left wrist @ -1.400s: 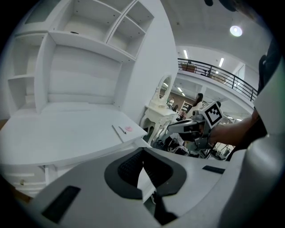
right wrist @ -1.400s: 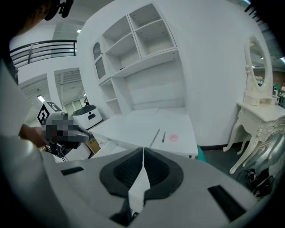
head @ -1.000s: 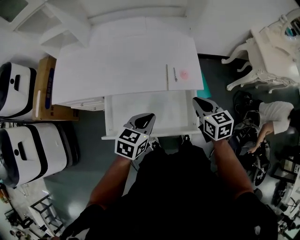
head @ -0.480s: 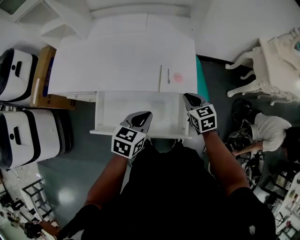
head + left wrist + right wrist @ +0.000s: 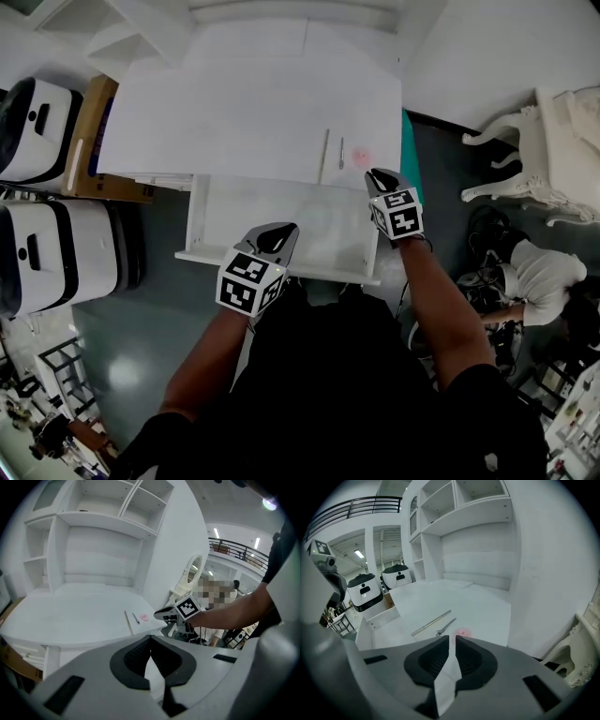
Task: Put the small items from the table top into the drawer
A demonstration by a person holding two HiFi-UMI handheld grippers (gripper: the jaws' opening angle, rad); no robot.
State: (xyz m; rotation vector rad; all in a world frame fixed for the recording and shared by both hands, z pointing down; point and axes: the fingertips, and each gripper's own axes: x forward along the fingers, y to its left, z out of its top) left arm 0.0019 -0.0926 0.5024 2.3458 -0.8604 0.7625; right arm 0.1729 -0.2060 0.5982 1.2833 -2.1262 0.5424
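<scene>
Three small items lie together at the table's (image 5: 244,103) right front corner: a thin metal rod (image 5: 324,156), a small metal clip (image 5: 341,153) just beside it, and a flat pink round piece (image 5: 363,157) to the right of the clip. None is in the drawer (image 5: 281,220), which stands pulled out below the table edge and looks bare inside, so the opening is done and all three transfers are left.

The right gripper (image 5: 380,178) hovers near the pink piece, pointing at the cluster. Its jaws are drawn all but together with only a thin slit between them, and they hold nothing. The left gripper (image 5: 274,236) hangs over the drawer's front edge, well apart from the items. Its jaws are clenched at the tips and also hold nothing. The right gripper will probably take the first item.
</scene>
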